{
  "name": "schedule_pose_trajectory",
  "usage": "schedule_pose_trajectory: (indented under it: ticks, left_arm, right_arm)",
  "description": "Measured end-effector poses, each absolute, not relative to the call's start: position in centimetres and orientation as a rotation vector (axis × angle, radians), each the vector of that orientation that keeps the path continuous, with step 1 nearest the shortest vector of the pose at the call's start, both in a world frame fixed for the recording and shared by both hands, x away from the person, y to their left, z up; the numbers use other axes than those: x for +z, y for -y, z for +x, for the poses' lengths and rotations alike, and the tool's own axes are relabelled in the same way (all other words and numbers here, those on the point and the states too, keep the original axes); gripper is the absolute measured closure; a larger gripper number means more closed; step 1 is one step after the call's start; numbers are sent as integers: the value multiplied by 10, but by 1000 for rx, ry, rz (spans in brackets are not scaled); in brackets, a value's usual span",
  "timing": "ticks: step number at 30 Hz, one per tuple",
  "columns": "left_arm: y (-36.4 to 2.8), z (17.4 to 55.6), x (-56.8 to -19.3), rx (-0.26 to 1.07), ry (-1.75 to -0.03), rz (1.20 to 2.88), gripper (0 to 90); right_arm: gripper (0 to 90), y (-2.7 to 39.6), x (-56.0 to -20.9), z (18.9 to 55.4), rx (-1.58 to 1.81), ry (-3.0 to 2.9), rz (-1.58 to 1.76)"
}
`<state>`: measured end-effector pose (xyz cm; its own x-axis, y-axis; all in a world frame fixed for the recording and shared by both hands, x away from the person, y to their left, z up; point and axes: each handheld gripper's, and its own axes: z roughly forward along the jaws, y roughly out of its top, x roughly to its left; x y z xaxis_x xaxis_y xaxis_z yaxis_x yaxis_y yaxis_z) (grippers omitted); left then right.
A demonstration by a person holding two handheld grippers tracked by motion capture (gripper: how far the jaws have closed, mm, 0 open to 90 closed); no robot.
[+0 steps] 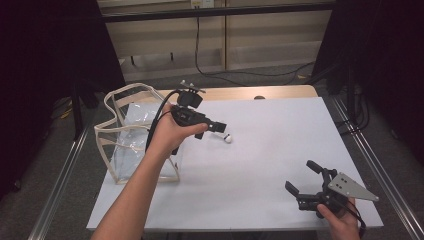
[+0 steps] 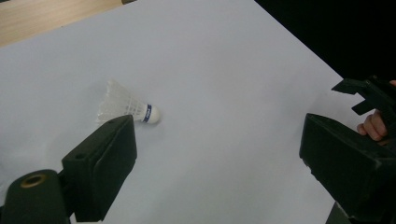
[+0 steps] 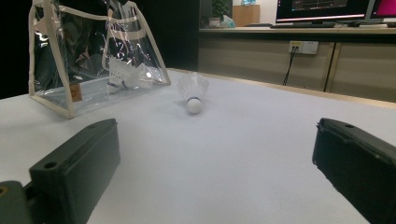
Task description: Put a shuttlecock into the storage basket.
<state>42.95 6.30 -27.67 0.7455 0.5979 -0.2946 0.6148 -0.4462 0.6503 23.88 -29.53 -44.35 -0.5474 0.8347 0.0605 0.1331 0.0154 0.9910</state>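
The high view looks forward and down over the white-topped desk [image 1: 260, 170]. Both gripper views sit low and close, sharing the white feathered shuttlecock [image 2: 128, 108].

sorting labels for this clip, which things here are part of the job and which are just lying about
Part of the job:
- shuttlecock lying on the white table
- left gripper, open, near it
- clear bag, another shuttlecock inside

Just about:
- right gripper, open, resting at the table's near corner
- monitors
- wall socket

A lab or office test room: a white-topped table [image 1: 260, 165] on a metal frame [image 1: 372, 165], black curtains [image 1: 45, 55], monitors [image 3: 322, 9] on a bench, wall sockets [image 3: 303, 46], trailing cables [image 1: 200, 55].
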Motion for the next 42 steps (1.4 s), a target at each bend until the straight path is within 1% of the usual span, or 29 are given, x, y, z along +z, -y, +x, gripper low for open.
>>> schedule_pose_trajectory:
  ticks: [18,36,42]
  left_arm:
    - [-53,428,-301,29,-951,2168,77]
    - [-48,431,-324,90,-997,2149,77]
    - [-45,430,-332,92,-1005,2157,77]
  right_arm:
    - [7,295,-444,239,1582,-1725,992]
    - [7,295,-444,239,1579,-1726,990]
    - [7,295,-443,239,1581,-1725,989]
